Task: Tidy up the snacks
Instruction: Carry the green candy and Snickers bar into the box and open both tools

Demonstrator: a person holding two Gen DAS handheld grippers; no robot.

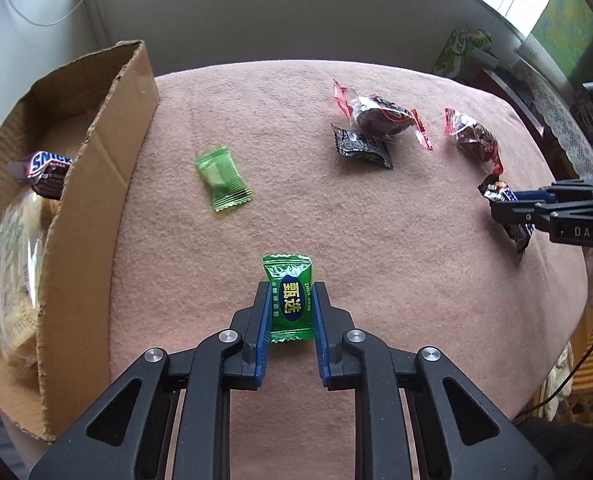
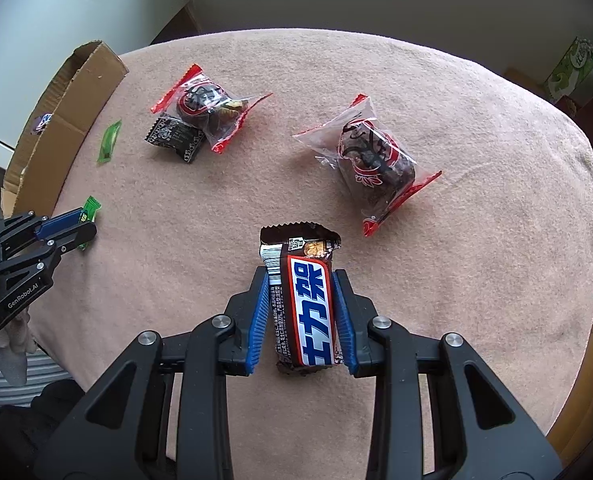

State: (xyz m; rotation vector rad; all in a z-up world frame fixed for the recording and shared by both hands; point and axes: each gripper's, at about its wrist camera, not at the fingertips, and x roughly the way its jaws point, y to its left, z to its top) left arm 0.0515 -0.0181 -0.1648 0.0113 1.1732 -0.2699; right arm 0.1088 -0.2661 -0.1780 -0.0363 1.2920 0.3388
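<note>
My left gripper point(image 1: 290, 286) is shut on a dark green candy point(image 1: 290, 300), its blue pads pressing both sides of the wrapper just above the pink cloth. My right gripper point(image 2: 299, 274) is shut on a brown chocolate bar point(image 2: 302, 300) with a white and blue label. From the right wrist view the left gripper point(image 2: 90, 222) shows at the left edge with the green candy point(image 2: 90, 206) in it. The cardboard box point(image 1: 92, 184) stands at the left, holding a Snickers bar point(image 1: 46, 166) and other packets.
On the pink cloth point(image 1: 336, 220) lie a light green candy point(image 1: 222, 180), a small black packet point(image 1: 360, 146) and two clear red-edged date packets point(image 1: 380, 114) point(image 1: 476, 140). A green carton point(image 1: 460, 52) stands beyond the table's far right edge.
</note>
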